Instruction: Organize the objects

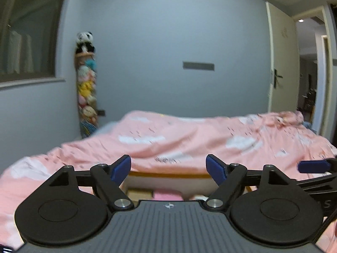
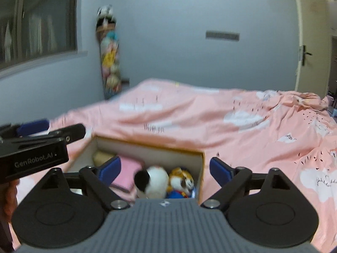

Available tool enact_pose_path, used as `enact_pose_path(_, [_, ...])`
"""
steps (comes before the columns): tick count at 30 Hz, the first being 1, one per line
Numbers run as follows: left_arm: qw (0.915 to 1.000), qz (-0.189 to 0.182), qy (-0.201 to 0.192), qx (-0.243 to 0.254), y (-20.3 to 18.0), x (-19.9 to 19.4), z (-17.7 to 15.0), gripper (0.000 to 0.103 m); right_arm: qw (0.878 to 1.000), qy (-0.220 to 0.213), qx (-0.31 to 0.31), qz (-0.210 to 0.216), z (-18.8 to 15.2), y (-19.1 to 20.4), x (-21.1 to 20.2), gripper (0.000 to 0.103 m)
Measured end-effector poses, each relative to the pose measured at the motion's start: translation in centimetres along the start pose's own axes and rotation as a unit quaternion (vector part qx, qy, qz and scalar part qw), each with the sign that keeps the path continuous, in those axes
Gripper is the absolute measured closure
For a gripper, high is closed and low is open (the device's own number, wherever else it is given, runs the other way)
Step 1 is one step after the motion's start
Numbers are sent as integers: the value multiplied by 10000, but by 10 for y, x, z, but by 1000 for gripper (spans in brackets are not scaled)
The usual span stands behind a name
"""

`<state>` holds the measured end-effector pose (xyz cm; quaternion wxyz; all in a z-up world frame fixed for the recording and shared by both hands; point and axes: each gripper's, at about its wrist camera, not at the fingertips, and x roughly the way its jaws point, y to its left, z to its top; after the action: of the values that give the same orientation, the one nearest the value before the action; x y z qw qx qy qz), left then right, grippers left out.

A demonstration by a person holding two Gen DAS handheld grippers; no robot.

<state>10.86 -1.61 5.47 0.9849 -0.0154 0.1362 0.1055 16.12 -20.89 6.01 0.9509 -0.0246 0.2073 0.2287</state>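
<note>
From the left wrist, a bed [image 1: 189,139] under a pink cloud-print quilt filled mid-frame before a grey-blue wall; a hanging column of plush toys [image 1: 86,84] stood centre-left. The left gripper [image 1: 168,168] gaped wide, empty.

From the right wrist, an open cardboard box [image 2: 201,168] at lower centre held a black-and-white plush [image 2: 153,181] touching an orange plush [image 2: 182,181]. The right gripper [image 2: 164,169] was spread wide, empty.
</note>
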Motion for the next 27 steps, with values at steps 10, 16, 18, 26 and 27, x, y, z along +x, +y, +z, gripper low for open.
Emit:
enact_pose_path(10, [9991,347,-49,227,12,-14,-1,9,9971,-666,368,-47,-23,28,-39,1])
enact_pose_path(16, [9980,294,427,375,15,-16,-23,9,9985,-447,186,-261,-49,38,-33,1])
enact_pose_path(18, [9969,293,600,416,16,-17,-33,9,9987,-377,84,-322,-58,42,-31,1])
enact_pose_path(26, [9891,395,1358,414,22,-18,-74,9,9995,-125,69,-299,-81,47,-25,1])
enact_pose_path(27, [9881,408,1422,413,23,-19,-78,9,9994,-97,92,-311,-83,46,-23,1])
